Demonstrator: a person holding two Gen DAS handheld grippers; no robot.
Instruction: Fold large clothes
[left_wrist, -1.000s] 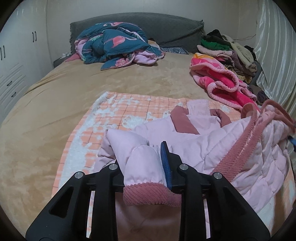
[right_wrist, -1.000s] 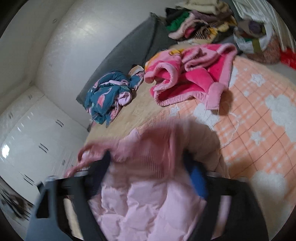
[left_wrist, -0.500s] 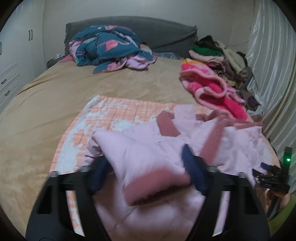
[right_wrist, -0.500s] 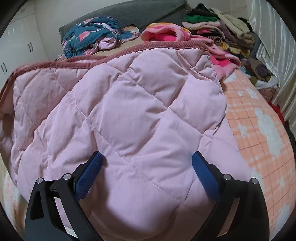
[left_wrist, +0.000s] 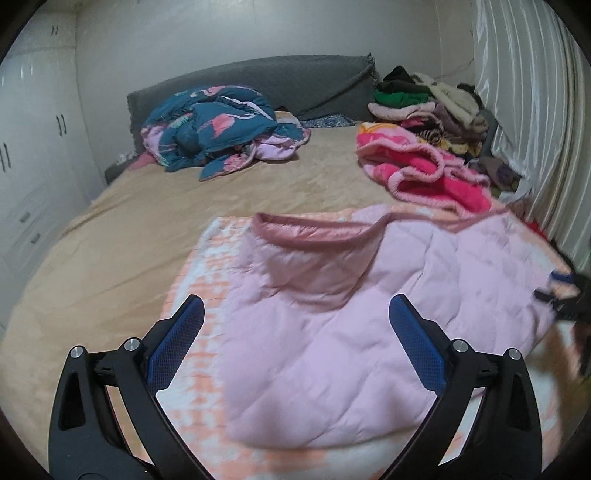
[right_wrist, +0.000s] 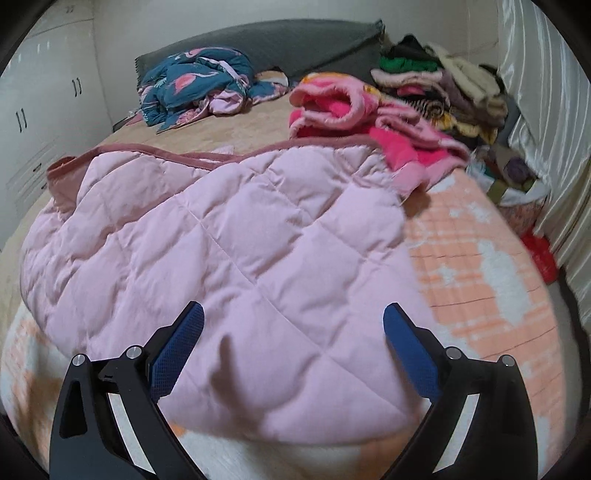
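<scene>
Pink quilted jacket (left_wrist: 332, 332) is lying folded on the orange blanket (right_wrist: 480, 266); both grippers (left_wrist: 295, 332) (right_wrist: 293, 334) are hovering with fingers apart, likely releasing it.

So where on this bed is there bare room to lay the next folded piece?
Free: the tan bedsheet left of the pink quilted jacket, below the teal flamingo quilt. Crowded: right side, with the pink fleece robe and clothes pile.
</scene>
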